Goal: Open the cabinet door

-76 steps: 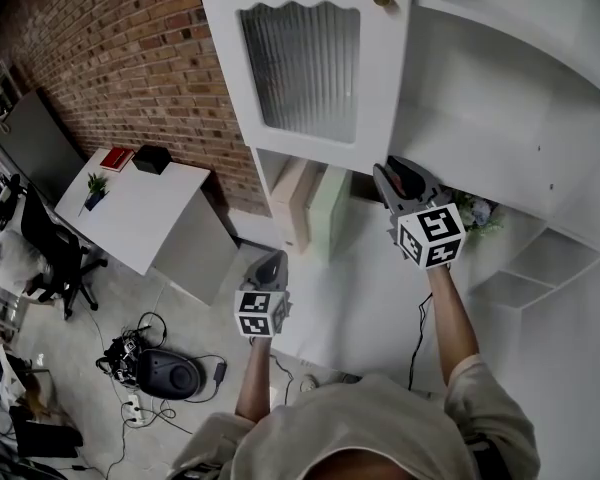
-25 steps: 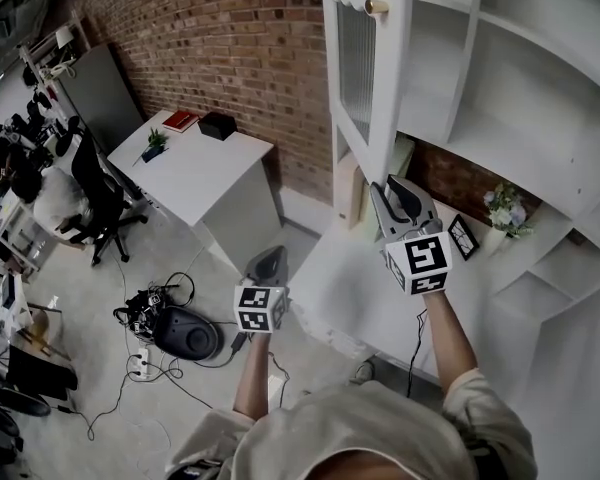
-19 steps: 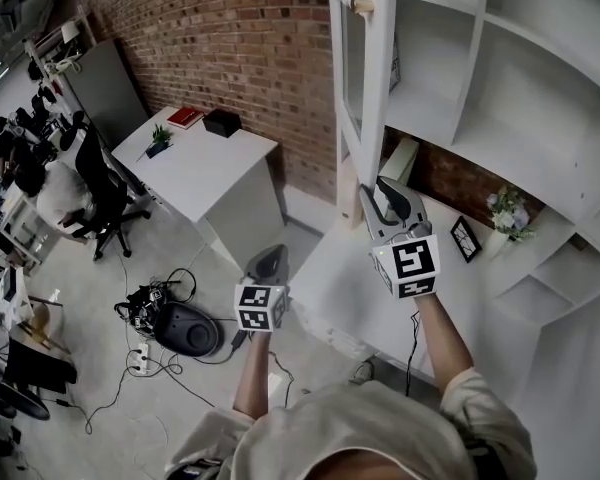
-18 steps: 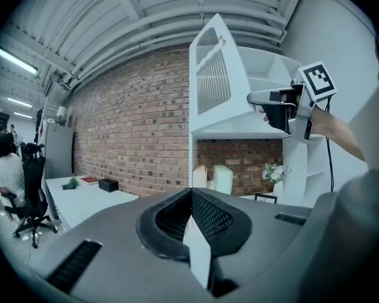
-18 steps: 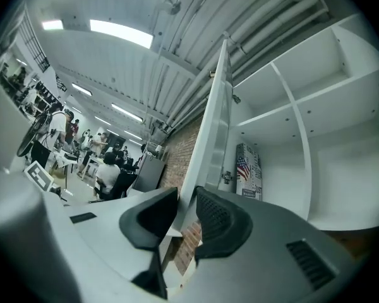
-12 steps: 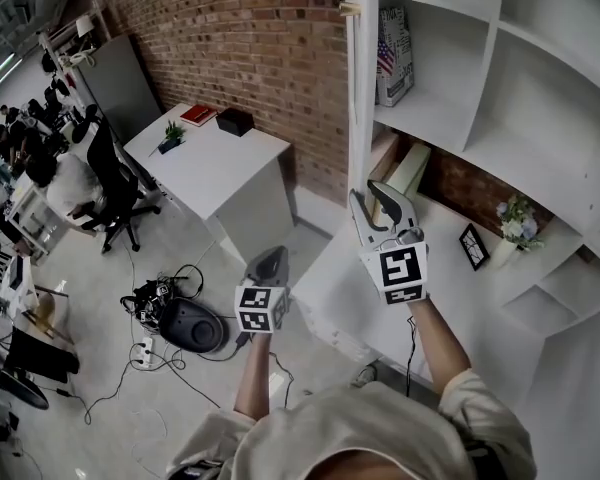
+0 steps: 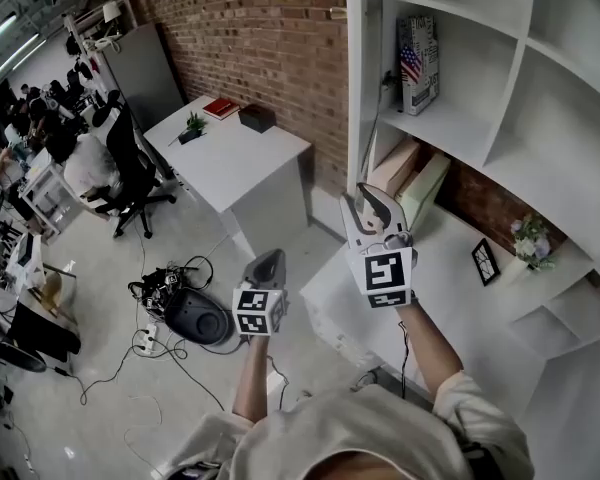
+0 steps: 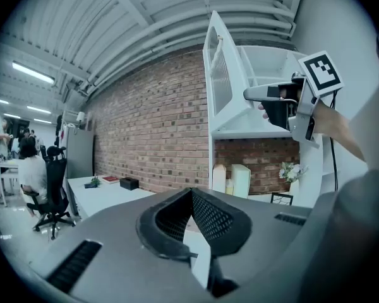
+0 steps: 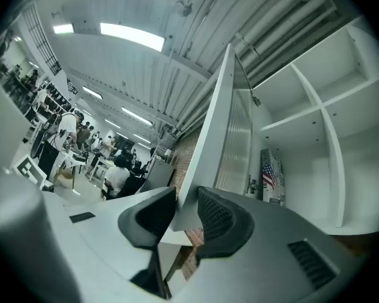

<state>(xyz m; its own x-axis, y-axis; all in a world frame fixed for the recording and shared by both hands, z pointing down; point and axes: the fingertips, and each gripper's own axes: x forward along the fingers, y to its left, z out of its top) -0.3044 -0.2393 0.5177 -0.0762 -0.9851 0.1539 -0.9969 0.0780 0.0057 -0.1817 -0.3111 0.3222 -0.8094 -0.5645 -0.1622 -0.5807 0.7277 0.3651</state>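
The white cabinet (image 7: pixel 510 98) stands against the brick wall, its shelves bare to view. A flag-printed box (image 7: pixel 417 63) sits on a shelf inside the cabinet. The door (image 7: pixel 355 98) hangs at the cabinet's left front edge, swung so far out that the head view sees it edge-on. By my reading the opening itself is as good as done, and the step in hand is letting go.

The right gripper (image 7: pixel 368 203) is at the cabinet's front, under the door. Its jaws have just been opening and stand loosely on either side of the door's lower corner, which lies between them. The left gripper (image 7: pixel 268 263) hangs well out from the cabinet, jaws together on nothing.

The next move probably calls for drawing the right gripper straight back off that edge without nudging the door towards the cabinet.
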